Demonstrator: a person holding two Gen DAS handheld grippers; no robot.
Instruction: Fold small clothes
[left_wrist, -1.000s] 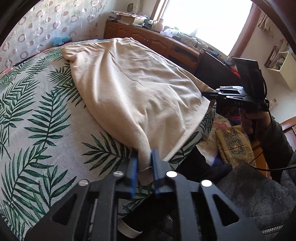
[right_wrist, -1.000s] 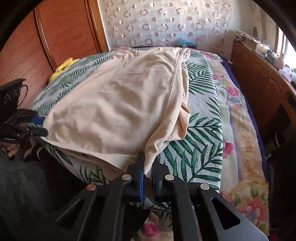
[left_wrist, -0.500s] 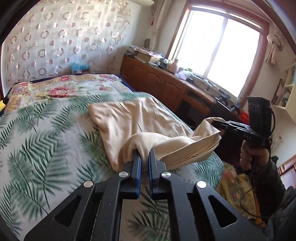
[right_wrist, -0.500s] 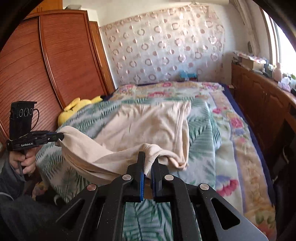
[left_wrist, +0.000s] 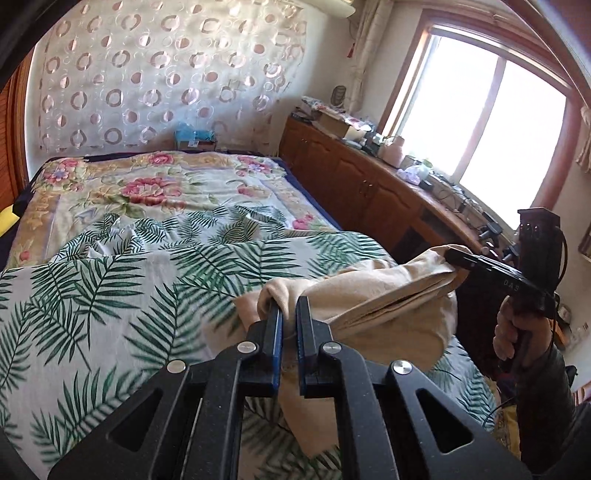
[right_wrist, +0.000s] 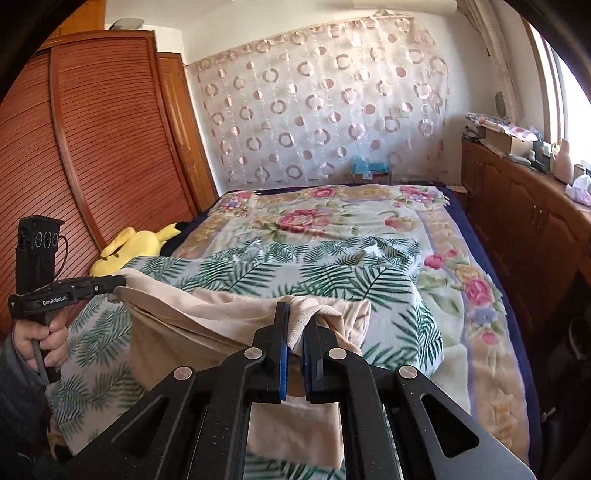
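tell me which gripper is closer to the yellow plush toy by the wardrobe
Left. The left gripper, clamping one end of the beige garment, sits just below and beside the yellow plush toy. The right gripper holds the garment's other end, further toward the bed's middle.

Yellow plush toy (right_wrist: 136, 245) beside wardrobe (right_wrist: 92, 155)

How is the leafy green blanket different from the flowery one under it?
The leaf-print blanket shows green palm fronds on white; the floral blanket shows pink roses with tan borders. The leaf-print blanket lies on top, rumpled at its far edge, covering the near part of the bed; the floral blanket lies flatter beneath, showing at the far end and along the side. The beige garment hangs over the leafy one only. Both are spread across the bed.
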